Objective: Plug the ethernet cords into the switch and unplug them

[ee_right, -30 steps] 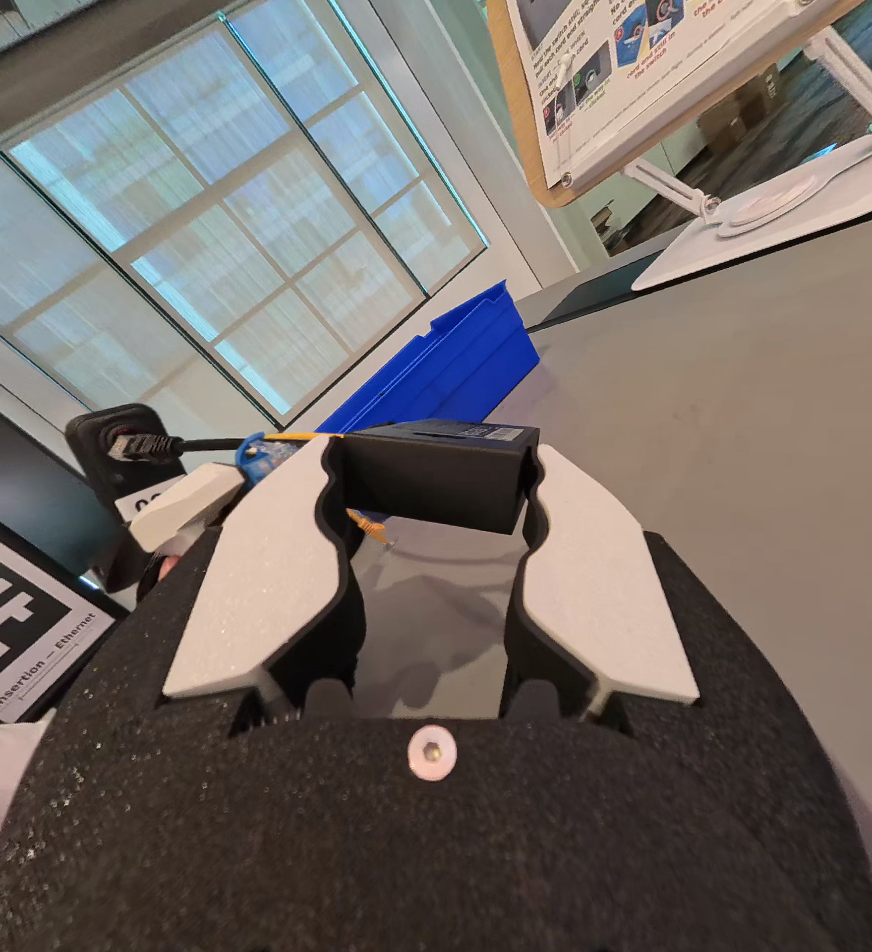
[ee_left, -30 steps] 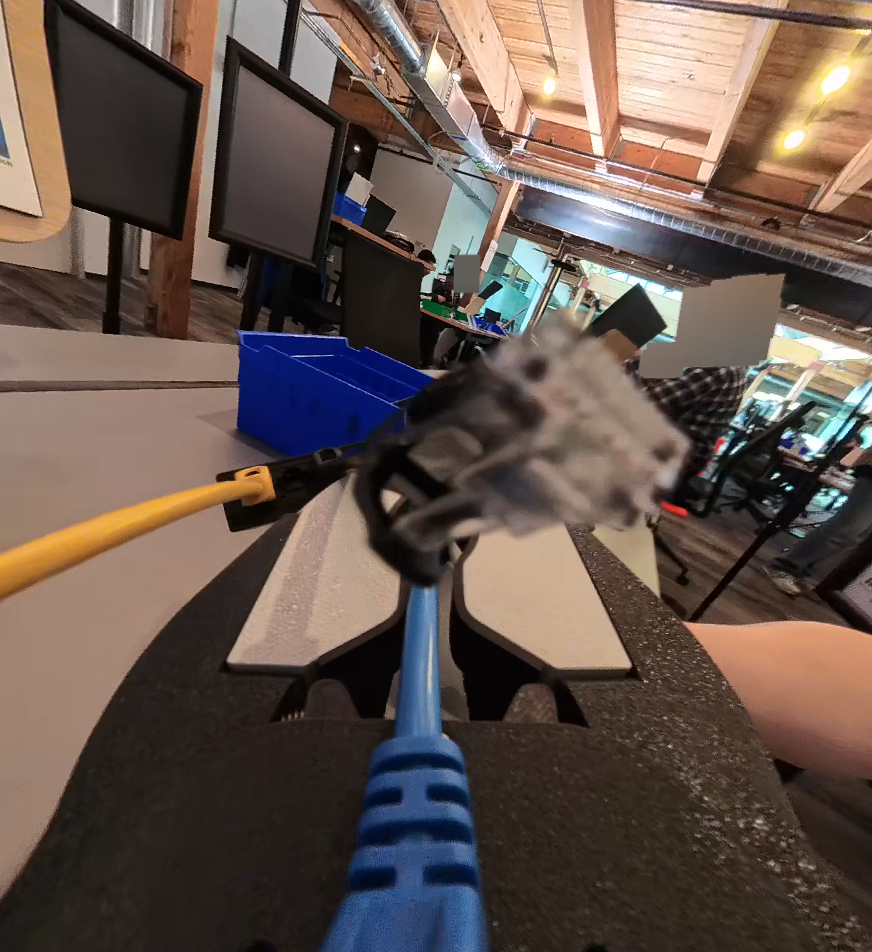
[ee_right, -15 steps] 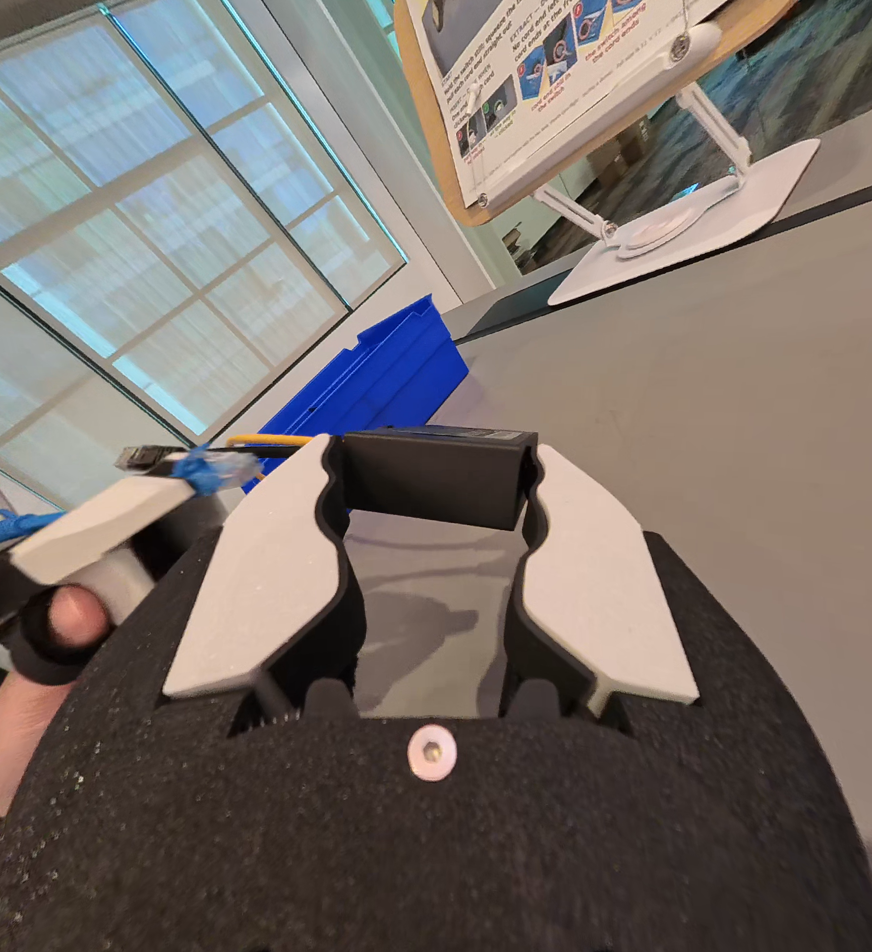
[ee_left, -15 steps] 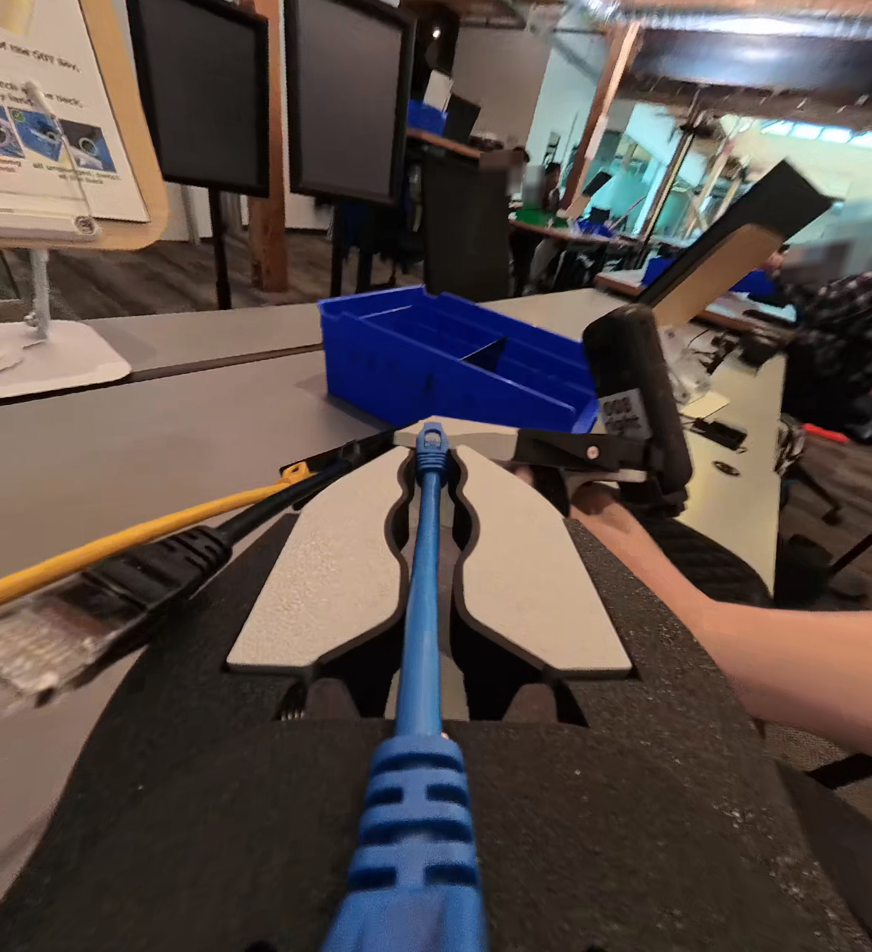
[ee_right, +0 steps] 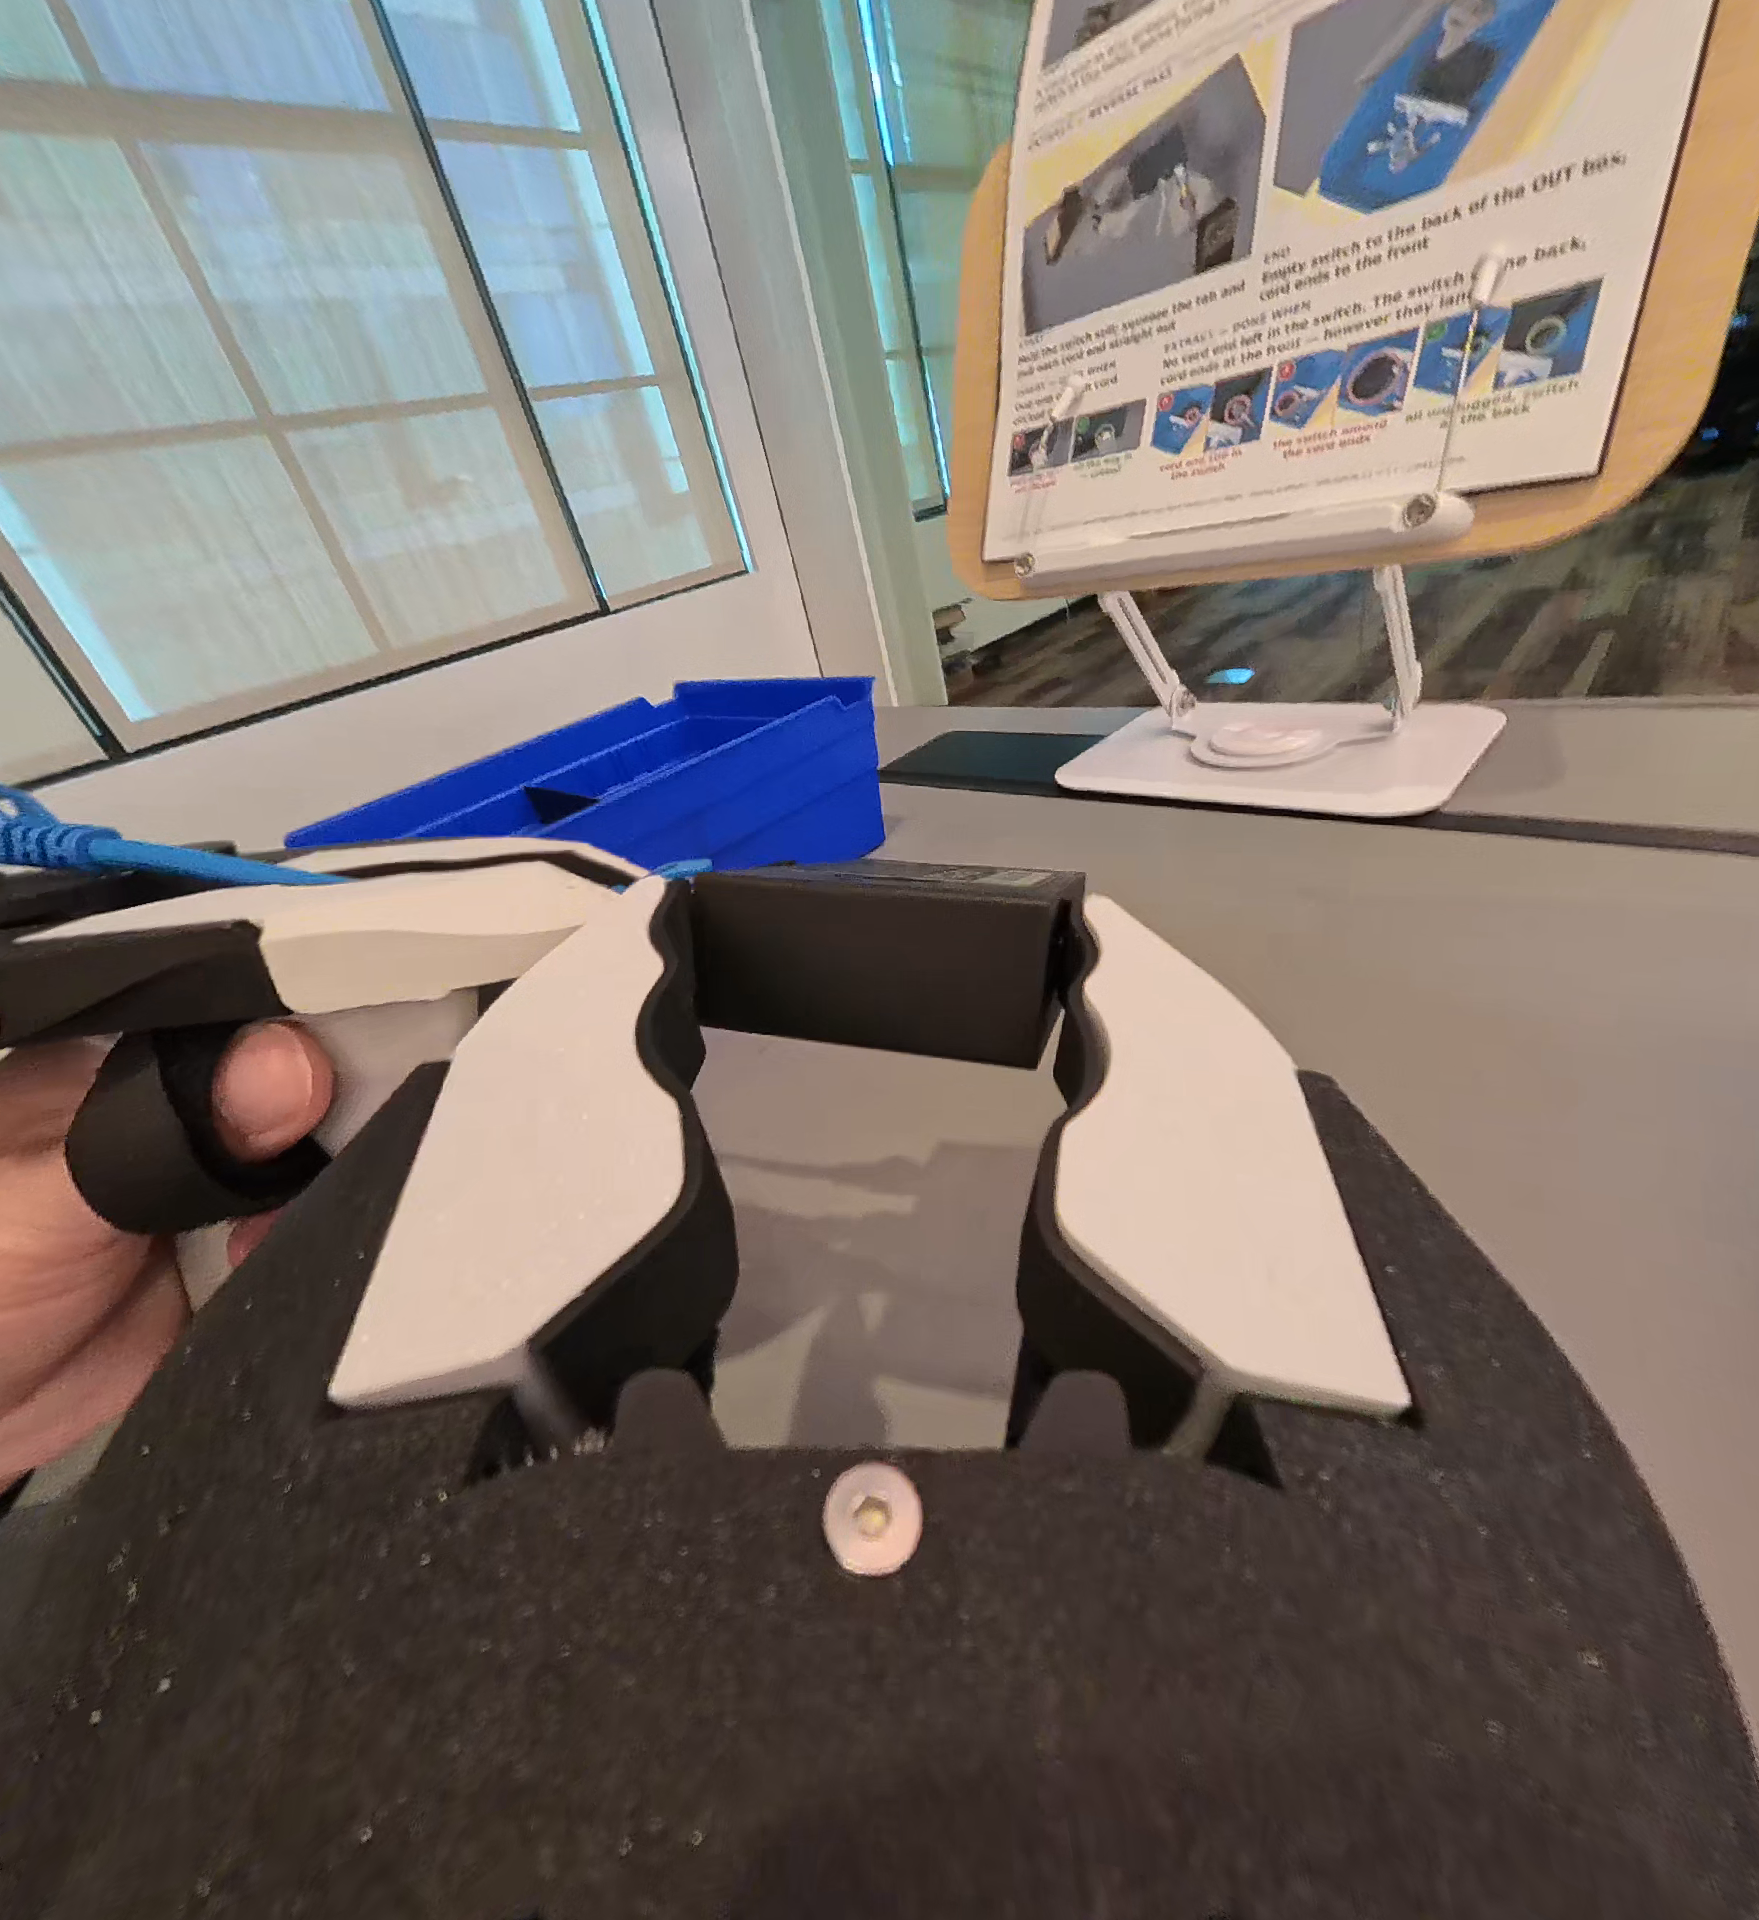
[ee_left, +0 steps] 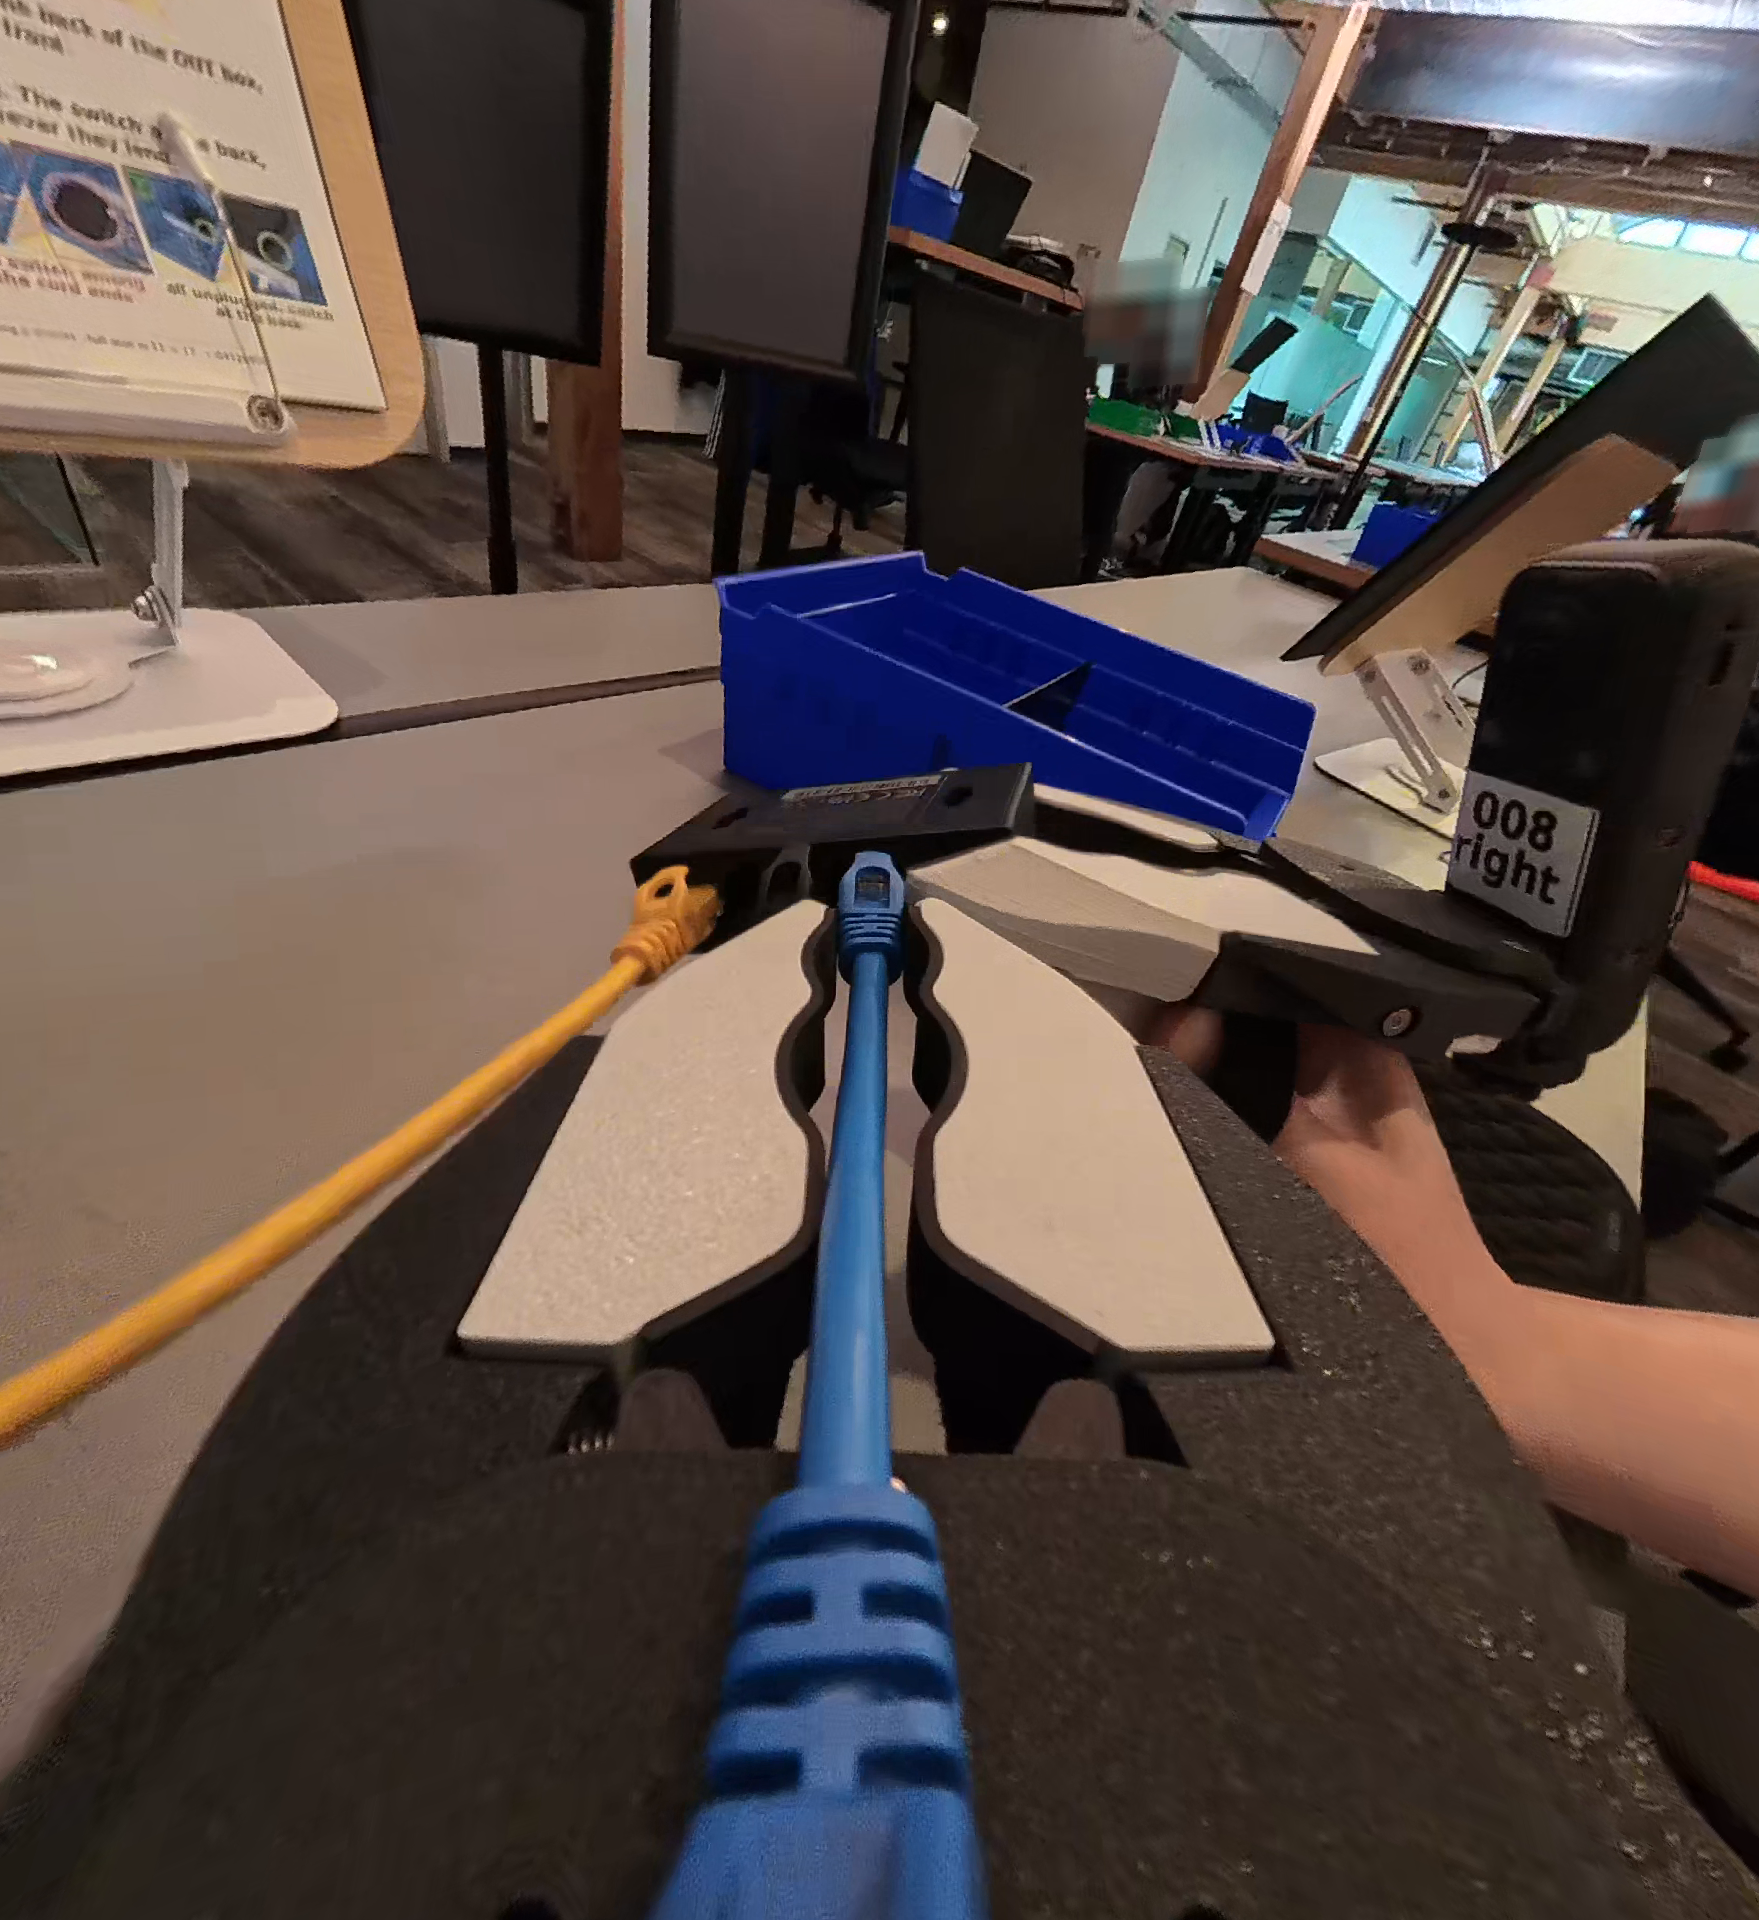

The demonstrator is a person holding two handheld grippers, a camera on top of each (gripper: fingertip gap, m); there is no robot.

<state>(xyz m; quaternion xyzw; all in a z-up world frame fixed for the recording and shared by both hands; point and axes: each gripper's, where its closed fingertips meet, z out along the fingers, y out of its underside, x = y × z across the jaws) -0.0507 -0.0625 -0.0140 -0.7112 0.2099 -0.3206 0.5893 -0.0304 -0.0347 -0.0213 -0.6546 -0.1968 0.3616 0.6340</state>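
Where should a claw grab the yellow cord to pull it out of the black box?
Probably the ribbed yellow plug end, right where the yellow cord meets the switch. Come from the open table side on the left, since the left claw with the blue cord crowds the right. The cord itself is thin and bendy.

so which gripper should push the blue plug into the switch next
Left. The left gripper is shut on the blue cord, its plug right at the switch ports beside the yellow cord. The right gripper is clamped on the switch, so it likely should just brace it.
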